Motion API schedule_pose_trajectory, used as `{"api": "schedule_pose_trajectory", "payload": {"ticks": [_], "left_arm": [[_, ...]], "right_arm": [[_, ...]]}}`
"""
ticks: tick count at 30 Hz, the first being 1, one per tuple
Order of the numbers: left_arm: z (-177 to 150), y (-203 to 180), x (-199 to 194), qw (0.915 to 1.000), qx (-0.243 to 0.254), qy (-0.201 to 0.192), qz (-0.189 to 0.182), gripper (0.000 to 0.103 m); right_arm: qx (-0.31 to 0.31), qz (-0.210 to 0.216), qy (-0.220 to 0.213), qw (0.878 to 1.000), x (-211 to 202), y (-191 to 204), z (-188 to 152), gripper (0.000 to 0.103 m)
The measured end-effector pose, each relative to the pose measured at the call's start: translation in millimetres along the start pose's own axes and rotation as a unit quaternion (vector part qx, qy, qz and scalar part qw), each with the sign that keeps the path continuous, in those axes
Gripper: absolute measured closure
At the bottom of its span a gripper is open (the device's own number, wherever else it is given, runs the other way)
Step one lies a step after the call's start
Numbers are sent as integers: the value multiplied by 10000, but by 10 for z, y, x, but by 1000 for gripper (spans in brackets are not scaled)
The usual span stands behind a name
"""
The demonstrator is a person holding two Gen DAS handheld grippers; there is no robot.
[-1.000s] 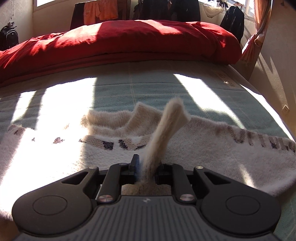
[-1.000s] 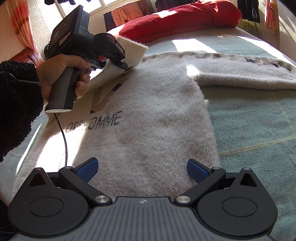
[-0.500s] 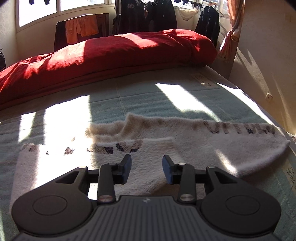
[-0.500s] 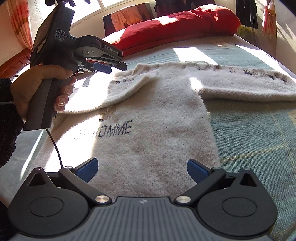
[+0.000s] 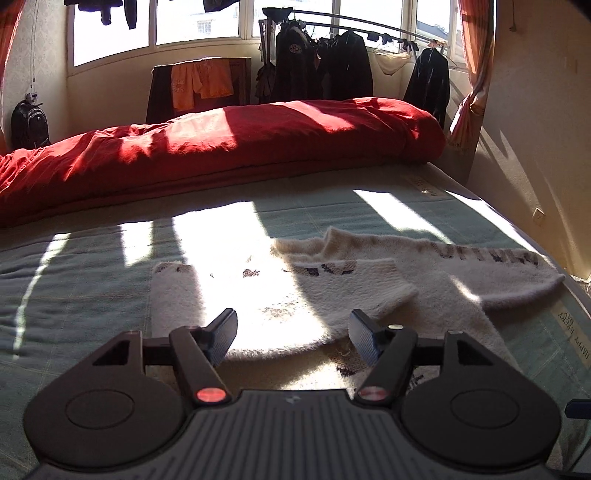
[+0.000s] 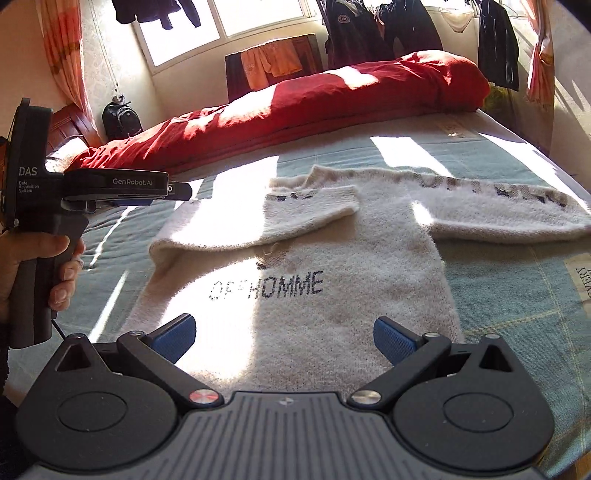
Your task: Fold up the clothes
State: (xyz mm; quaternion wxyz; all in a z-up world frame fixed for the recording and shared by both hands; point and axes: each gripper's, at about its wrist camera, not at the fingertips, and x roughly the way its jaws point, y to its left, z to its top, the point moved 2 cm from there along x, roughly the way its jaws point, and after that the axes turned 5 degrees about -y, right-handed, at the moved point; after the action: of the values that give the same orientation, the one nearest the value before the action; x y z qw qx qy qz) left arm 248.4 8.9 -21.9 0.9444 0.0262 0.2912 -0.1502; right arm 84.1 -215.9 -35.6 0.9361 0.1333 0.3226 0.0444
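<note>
Sweater, a fuzzy cream knit with dark lettering across its body, lies flat on the bed, whose pale green checked cover is striped with sunlight. One sleeve is folded across the chest; the other sleeve, banded with a dark pattern, stretches out sideways. A puffy red duvet is bunched in a long roll along the far side of the bed, well apart from the knit. Behind it, dark jackets hang on a metal rail under the windows, with orange garments draped beside them.

The left claw has just been opening; its black ribbed pads stand apart above the folded sleeve, holding nothing. The right claw gapes wide over the hem, its blue pads empty. A hand grips the left tool's handle.
</note>
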Motion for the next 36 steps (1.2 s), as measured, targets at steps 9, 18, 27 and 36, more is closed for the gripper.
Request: {"api": "schedule_pose_trajectory", "payload": {"ticks": [9,18,27,36], "left_arm": [[-658,1181,-140,9920,-993,396,669,34],[-864,1441,121,9881,-1223,603,710,32],[-791,1330,844,9886,-1249,681,493,32],[-843,1512,1161,9886,-1301,547,534,27]], "right_arm": [[65,-199,62,9998,-158,162,-9,0],[107,6,491,9987,318,135,18,0],[236,142,661,9974,787,-71,210,0],[188,509,600,9967,1265,-148,446,0]]}}
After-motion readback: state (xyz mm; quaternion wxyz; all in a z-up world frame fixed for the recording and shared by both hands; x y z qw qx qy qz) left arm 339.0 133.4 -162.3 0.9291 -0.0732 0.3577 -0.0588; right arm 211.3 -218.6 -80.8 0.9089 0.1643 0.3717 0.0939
